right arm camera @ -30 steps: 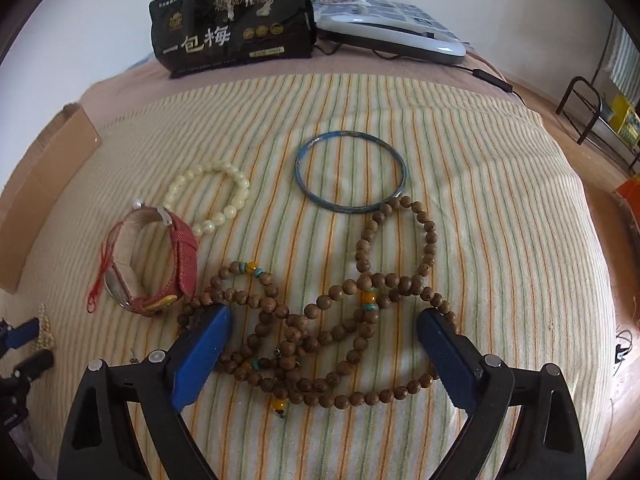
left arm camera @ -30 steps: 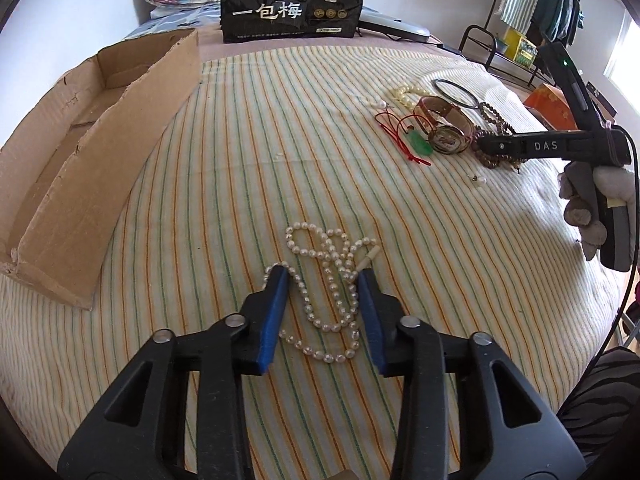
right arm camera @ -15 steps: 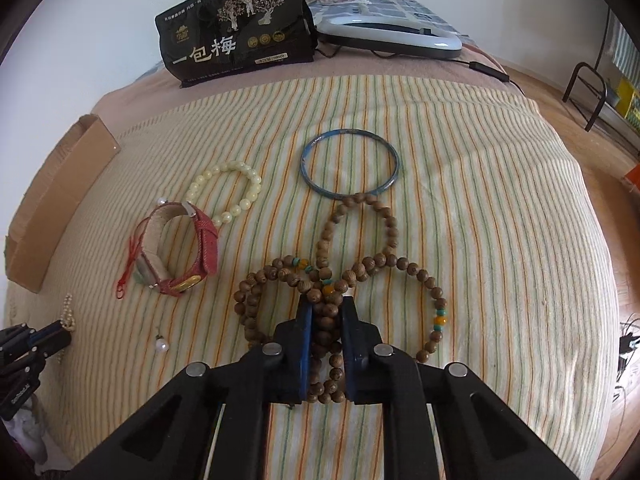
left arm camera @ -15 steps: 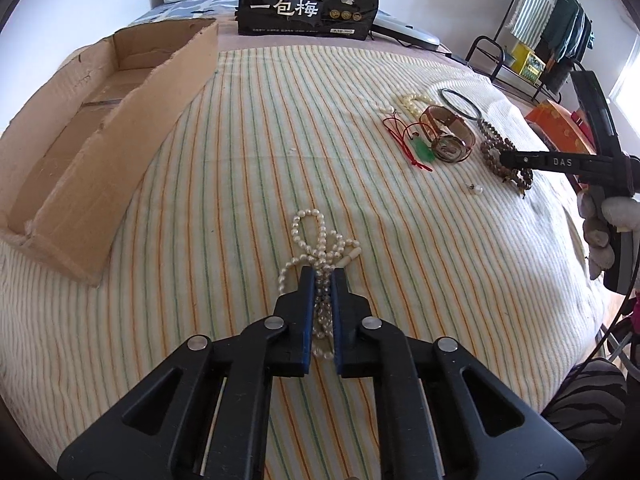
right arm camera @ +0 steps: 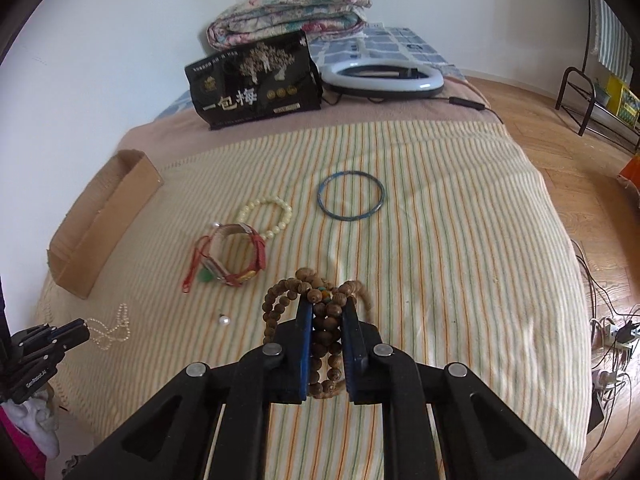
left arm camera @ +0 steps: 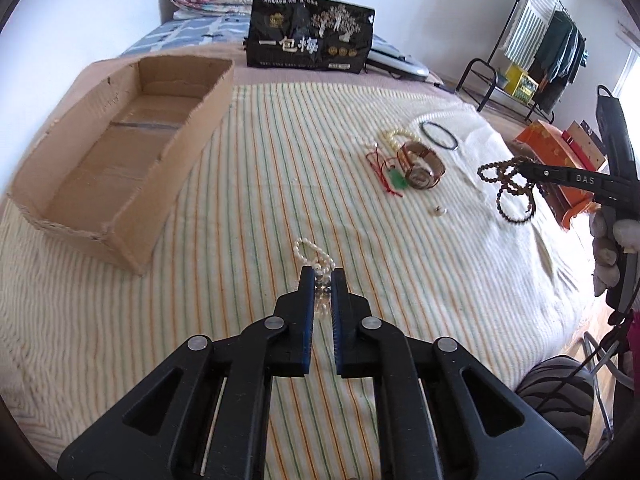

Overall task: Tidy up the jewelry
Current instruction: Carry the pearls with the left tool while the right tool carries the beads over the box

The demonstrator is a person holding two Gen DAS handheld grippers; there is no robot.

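My left gripper [left arm camera: 320,274] is shut on a white pearl necklace [left arm camera: 310,251] and holds it just above the striped bedspread. My right gripper [right arm camera: 326,306] is shut on a bunch of brown wooden prayer beads [right arm camera: 326,332], lifted off the bed; the beads hang from it in the left wrist view [left arm camera: 510,188]. An open cardboard box [left arm camera: 120,152] lies at the left. On the bed lie a red-strapped watch [right arm camera: 236,256], a cream bead bracelet [right arm camera: 266,214], a blue bangle [right arm camera: 351,196], a red cord with a green pendant [right arm camera: 204,276] and a loose pearl [right arm camera: 224,321].
A black printed bag [right arm camera: 256,84] and a folded quilt [right arm camera: 288,8] stand at the head of the bed, with a white ring light [right arm camera: 382,76] beside them. A clothes rack [left arm camera: 532,52] and an orange box [left arm camera: 556,168] are off the bed's right side.
Both grippers closed on their strings of beads, then rose and pulled back. The wooden beads left the bedspread and the pearl necklace was gathered and lifted.
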